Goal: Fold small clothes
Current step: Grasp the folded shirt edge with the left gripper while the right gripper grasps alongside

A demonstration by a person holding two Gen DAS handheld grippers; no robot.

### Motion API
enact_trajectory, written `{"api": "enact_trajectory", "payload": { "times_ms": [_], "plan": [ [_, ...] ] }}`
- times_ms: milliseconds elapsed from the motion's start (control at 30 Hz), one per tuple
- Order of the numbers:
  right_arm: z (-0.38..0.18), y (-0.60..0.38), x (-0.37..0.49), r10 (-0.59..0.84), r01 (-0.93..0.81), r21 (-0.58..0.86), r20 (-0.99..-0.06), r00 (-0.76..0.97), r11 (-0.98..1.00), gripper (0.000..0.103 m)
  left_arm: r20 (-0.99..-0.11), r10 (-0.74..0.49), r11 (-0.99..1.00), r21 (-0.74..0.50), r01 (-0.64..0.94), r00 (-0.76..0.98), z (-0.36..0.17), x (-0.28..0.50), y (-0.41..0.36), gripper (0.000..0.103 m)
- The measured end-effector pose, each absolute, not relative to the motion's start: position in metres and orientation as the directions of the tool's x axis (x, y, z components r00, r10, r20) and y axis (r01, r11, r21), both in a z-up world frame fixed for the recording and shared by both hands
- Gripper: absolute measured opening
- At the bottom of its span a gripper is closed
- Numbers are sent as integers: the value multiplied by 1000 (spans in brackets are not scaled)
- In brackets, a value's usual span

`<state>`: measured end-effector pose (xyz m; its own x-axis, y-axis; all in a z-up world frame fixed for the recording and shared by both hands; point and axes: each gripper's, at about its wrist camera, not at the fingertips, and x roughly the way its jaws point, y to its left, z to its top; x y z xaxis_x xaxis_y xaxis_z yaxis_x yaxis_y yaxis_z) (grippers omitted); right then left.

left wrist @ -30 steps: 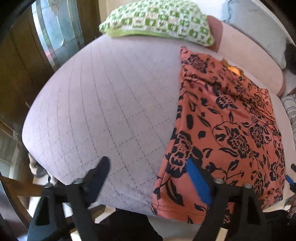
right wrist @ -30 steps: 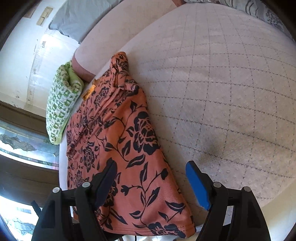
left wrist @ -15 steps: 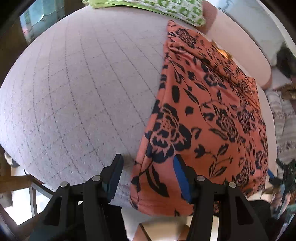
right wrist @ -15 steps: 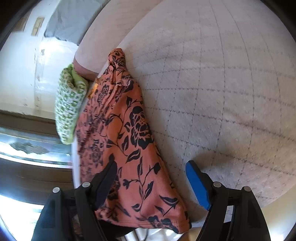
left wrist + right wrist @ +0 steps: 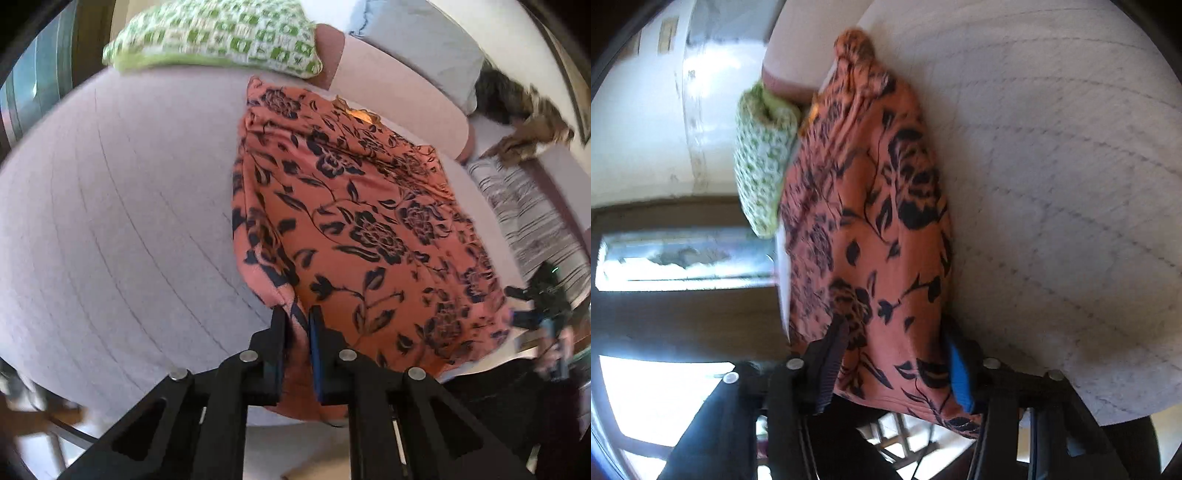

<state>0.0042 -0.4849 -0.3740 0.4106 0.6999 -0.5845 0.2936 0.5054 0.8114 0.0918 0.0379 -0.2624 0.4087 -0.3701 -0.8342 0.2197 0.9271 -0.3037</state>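
An orange garment with black flowers (image 5: 369, 229) lies spread on a pale quilted bed cover (image 5: 110, 203). My left gripper (image 5: 297, 314) is at the garment's near left corner. Its jaws are closing, and a raised fold of the cloth is pinched in the narrow gap between them. In the right wrist view the same garment (image 5: 879, 206) runs away from me. My right gripper (image 5: 894, 332) straddles its near hem. Those jaws are closing too, with the cloth between them and the pads still standing apart at its sides.
A green and white patterned pillow (image 5: 221, 37) lies at the head of the bed, seen also in the right wrist view (image 5: 761, 158). A pink bolster (image 5: 399, 96), a grey pillow (image 5: 417, 48), a furry brown thing (image 5: 517, 107) and striped cloth (image 5: 528, 210) lie beyond. The bed edge is just under both grippers.
The left jaws have drawn together onto the garment's corner, which now stands up in a fold. The right jaws have narrowed around the near hem, and that gripper has dropped closer to the cloth.
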Motion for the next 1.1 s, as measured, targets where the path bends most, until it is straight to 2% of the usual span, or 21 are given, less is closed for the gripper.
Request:
{"api": "enact_trajectory", "payload": {
  "times_ms": [33, 67, 100, 133, 167, 300, 333, 367, 400, 433, 500, 567, 633, 700, 767, 800, 867, 967, 1000, 1033, 1100],
  "plan": [
    [-373, -483, 5, 692, 292, 804, -595, 409, 519, 50, -847, -334, 941, -272, 203, 414, -264, 93, 38, 22],
    [-373, -482, 6, 691, 290, 804, -594, 411, 519, 50, -855, -316, 948, -264, 180, 410, -266, 94, 40, 42],
    [-373, -484, 6, 690, 295, 807, -591, 417, 512, 50, -861, -309, 951, -270, 151, 405, -267, 97, 45, 54],
    [-374, -485, 6, 685, 305, 804, -595, 420, 511, 50, -865, -303, 953, -281, 114, 400, -270, 100, 50, 75],
    [-376, -485, 8, 686, 318, 803, -596, 416, 504, 49, -870, -292, 955, -289, 70, 397, -273, 102, 56, 79],
    [-375, -481, 12, 698, 295, 806, -592, 404, 513, 59, -893, -291, 950, -311, -3, 344, -290, 106, 67, 78],
    [-374, -477, 13, 693, 286, 800, -600, 400, 528, 60, -886, -294, 949, -315, 0, 358, -288, 104, 66, 77],
    [-373, -474, 12, 685, 278, 792, -610, 398, 544, 60, -877, -317, 944, -327, 33, 360, -286, 103, 62, 69],
    [-372, -472, 13, 678, 271, 785, -618, 398, 557, 60, -874, -336, 940, -333, 73, 350, -286, 102, 56, 61],
    [-371, -473, 10, 672, 265, 780, -624, 399, 567, 60, -880, -332, 943, -316, 103, 339, -286, 99, 48, 44],
    [-371, -472, 11, 671, 264, 780, -624, 402, 567, 60, -901, -265, 962, -224, 154, 344, -287, 97, 33, 36],
    [-370, -470, 10, 671, 259, 780, -624, 401, 570, 60, -900, -256, 962, -202, 182, 353, -286, 95, 24, 10],
    [-368, -464, 11, 658, 246, 765, -640, 397, 596, 56, -892, -289, 955, -245, 164, 347, -285, 97, 28, 9],
    [-366, -457, 12, 634, 242, 739, -667, 390, 629, 46, -885, -313, 949, -280, 144, 344, -285, 99, 32, 8],
    [-367, -457, 12, 633, 248, 739, -667, 392, 626, 45, -880, -329, 944, -299, 137, 344, -285, 99, 34, 9],
    [-368, -459, 12, 637, 260, 747, -661, 396, 613, 45, -881, -332, 943, -303, 135, 337, -286, 100, 34, 9],
    [-371, -460, 12, 637, 282, 748, -661, 396, 601, 44, -879, -349, 937, -325, 127, 324, -288, 99, 37, 23],
    [-368, -455, 13, 627, 257, 739, -667, 403, 622, 55, -869, -369, 929, -338, 149, 329, -286, 97, 33, 29],
    [-363, -448, 14, 604, 228, 714, -688, 403, 662, 55, -871, -360, 933, -326, 155, 334, -286, 97, 32, 26],
    [-360, -444, 15, 584, 208, 691, -706, 402, 692, 55, -869, -355, 934, -317, 163, 344, -284, 96, 31, 8],
    [-355, -433, 14, 538, 172, 639, -740, 404, 750, 50, -856, -370, 928, -325, 179, 362, -282, 98, 26, 7]
  ]
}}
